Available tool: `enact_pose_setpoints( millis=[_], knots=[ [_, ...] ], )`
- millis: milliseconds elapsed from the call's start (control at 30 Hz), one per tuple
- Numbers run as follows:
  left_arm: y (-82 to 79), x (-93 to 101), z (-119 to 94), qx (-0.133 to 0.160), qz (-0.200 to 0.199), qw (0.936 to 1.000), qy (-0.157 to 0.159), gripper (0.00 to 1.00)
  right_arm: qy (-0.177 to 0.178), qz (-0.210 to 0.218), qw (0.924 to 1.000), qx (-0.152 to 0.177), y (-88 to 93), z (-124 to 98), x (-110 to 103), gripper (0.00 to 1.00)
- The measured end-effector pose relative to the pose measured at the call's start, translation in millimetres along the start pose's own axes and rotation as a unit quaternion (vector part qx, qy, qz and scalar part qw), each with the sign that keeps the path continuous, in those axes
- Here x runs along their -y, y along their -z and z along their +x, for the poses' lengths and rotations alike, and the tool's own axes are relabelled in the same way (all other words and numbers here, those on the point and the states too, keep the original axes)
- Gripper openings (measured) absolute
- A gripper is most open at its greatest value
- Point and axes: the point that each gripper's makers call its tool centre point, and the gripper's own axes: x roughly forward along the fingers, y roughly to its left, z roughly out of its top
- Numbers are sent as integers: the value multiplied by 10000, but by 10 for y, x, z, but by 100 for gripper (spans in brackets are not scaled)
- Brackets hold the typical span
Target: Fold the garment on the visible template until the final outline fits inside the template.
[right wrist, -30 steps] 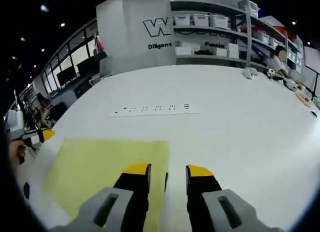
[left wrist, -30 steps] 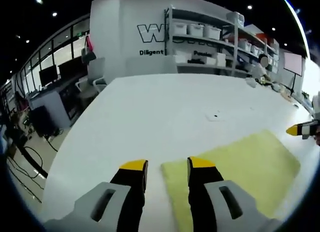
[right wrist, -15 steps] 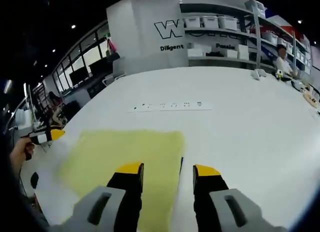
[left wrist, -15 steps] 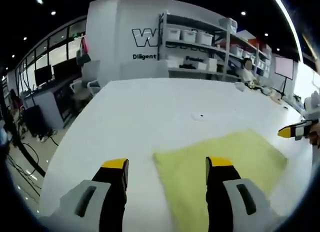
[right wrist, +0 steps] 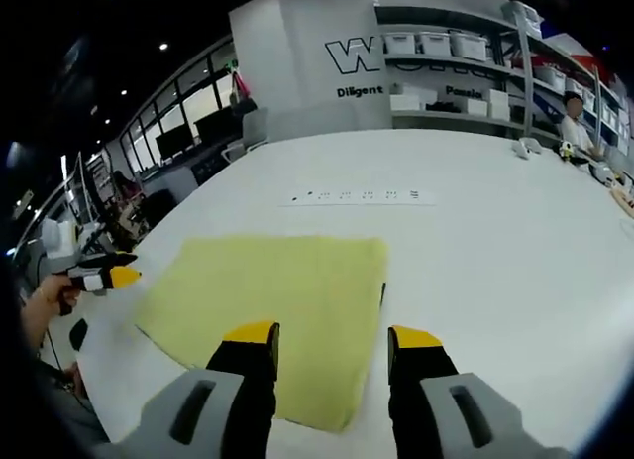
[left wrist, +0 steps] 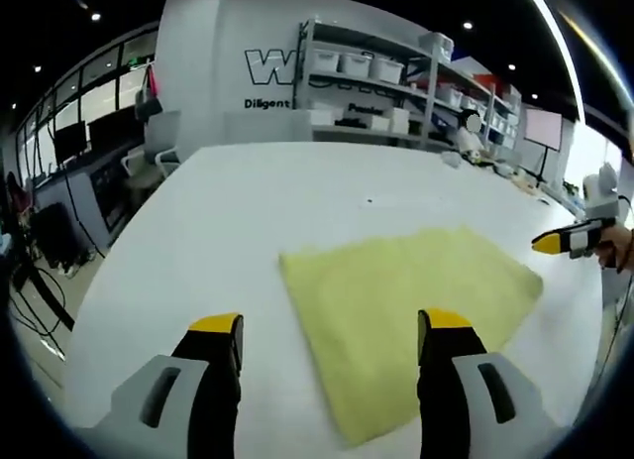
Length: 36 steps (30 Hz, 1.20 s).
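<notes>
A folded pale yellow garment [left wrist: 401,300] lies flat on the white table [left wrist: 228,221]. My left gripper [left wrist: 332,325] hovers above its near left corner, jaws wide apart and holding nothing. In the right gripper view the same yellow garment [right wrist: 282,290] spreads out ahead, and my right gripper [right wrist: 332,332] stands open above its near edge, empty. The right gripper's yellow tip [left wrist: 555,243] shows at the far right of the left gripper view. The left gripper's yellow tip [right wrist: 109,278], held by a hand [right wrist: 45,305], shows at the left of the right gripper view.
A row of small dark marks [right wrist: 362,194] lies on the table beyond the garment. Shelves with white bins [left wrist: 381,92] stand behind the table. Desks and chairs [left wrist: 89,181] sit off the table's left side. A person [right wrist: 573,122] is at the far right.
Both grippers have opened wider and pulled back from the garment. More of the cloth now shows in both views, lying flat.
</notes>
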Motion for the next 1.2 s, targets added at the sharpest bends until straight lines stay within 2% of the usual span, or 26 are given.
enact_pose_setpoints(
  millis=[200,267,400,567,733,933,1200],
  knots=[
    [178,13,-65,-169,-69,9998,50,70,-77,-159,9998,-101,140,-30,23,37],
    [214,30,-88,-185,-125,9997,86,68,-69,-179,9996,-187,235,-79,39,35],
    [294,80,-124,-238,-220,9994,153,62,-52,-184,9994,-273,330,-115,72,29],
    [425,153,-130,-439,-312,9983,215,53,-31,-240,9989,-404,494,-144,83,25],
    [488,188,-128,-539,-430,9974,214,39,-13,-257,9985,-480,625,-158,82,17],
    [601,204,-135,-705,-630,9952,238,22,54,-180,9987,-465,723,-187,121,5],
    [713,216,-133,-878,-622,9939,236,15,54,81,9992,-398,766,-143,151,0]
  ],
)
